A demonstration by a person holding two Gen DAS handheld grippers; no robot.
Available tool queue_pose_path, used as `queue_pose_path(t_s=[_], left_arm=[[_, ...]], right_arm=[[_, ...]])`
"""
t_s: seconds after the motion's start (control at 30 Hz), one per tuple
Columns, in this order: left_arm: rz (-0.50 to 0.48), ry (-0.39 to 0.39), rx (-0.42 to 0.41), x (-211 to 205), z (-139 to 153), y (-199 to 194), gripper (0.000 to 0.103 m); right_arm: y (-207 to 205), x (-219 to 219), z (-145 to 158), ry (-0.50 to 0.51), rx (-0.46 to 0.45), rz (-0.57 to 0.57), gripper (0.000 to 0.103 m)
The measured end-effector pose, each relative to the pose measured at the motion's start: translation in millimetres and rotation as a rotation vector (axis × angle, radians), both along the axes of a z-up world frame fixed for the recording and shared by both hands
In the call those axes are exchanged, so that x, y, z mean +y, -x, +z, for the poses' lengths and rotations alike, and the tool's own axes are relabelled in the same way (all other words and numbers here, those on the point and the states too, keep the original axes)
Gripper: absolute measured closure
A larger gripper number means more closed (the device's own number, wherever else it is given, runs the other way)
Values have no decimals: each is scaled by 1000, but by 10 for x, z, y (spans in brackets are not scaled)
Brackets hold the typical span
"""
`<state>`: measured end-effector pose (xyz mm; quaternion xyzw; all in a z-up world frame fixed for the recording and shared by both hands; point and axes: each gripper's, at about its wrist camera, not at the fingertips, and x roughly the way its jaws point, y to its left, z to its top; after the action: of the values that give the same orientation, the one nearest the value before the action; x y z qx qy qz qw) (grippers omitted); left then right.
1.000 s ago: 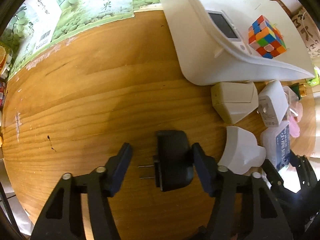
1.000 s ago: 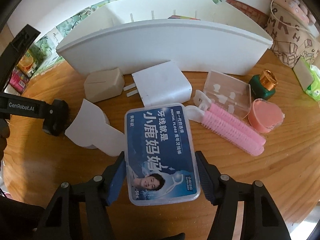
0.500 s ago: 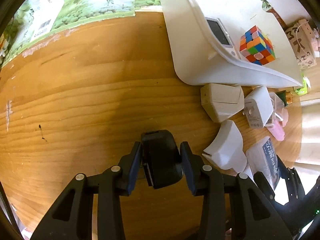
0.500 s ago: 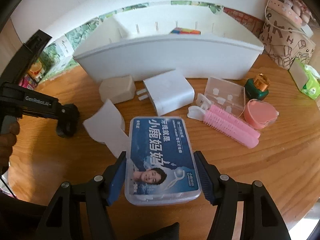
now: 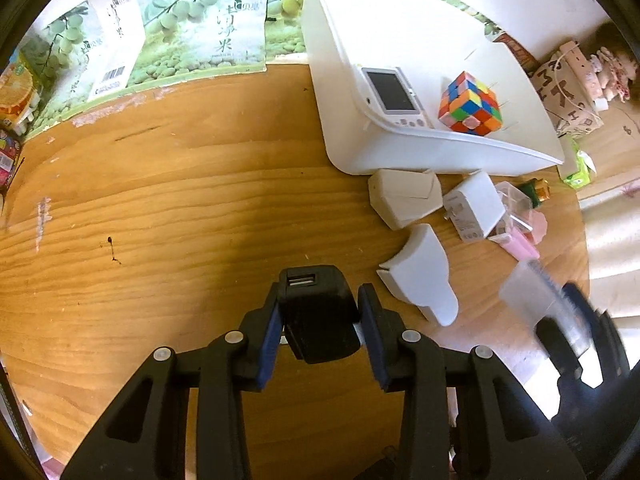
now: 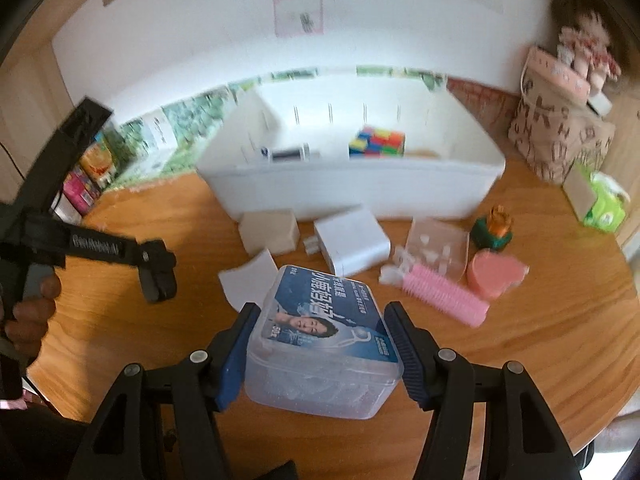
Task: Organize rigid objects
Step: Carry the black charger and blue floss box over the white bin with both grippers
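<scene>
The left claw (image 5: 318,316) has clamped the black charger (image 5: 318,314) and lifted it off the table (image 5: 180,220); the right claw (image 6: 320,344), clamped on the floss box (image 6: 324,340), lifts too, both bound for the bin (image 6: 360,184)

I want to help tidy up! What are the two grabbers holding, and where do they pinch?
Left gripper pinches the black charger by its two sides. Right gripper pinches the clear floss box by its two long sides.

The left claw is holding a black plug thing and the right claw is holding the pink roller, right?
Not quite. The left gripper does hold the black charger, but the right gripper holds the blue-labelled floss box; the right wrist view shows the pink roller lying on the table.
</scene>
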<state>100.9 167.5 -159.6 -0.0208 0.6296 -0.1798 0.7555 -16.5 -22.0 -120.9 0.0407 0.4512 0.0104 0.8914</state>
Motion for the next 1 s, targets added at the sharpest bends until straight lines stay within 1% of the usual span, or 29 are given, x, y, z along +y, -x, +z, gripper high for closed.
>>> queue_pose_path(t_s=[0.17, 0.27, 0.37, 0.5, 0.7, 1.0], left_arm=[[-12, -14, -35, -1, 68, 64, 63], [-7, -4, -57, 13, 165, 93, 63], [-2, -12, -82, -37, 262, 94, 63], [18, 6, -113, -92, 426, 64, 63], [41, -4, -149, -291, 637, -27, 63], [70, 12, -206, -710, 911, -234, 63]], right_arm=[[-68, -36, 220, 13, -68, 24, 39], [-125, -82, 319, 17, -103, 33, 39], [-213, -155, 387, 22, -128, 40, 39], [-364, -269, 487, 28, -156, 69, 39], [-615, -464, 574, 25, -196, 114, 39], [-1016, -774, 625, 22, -237, 176, 39]])
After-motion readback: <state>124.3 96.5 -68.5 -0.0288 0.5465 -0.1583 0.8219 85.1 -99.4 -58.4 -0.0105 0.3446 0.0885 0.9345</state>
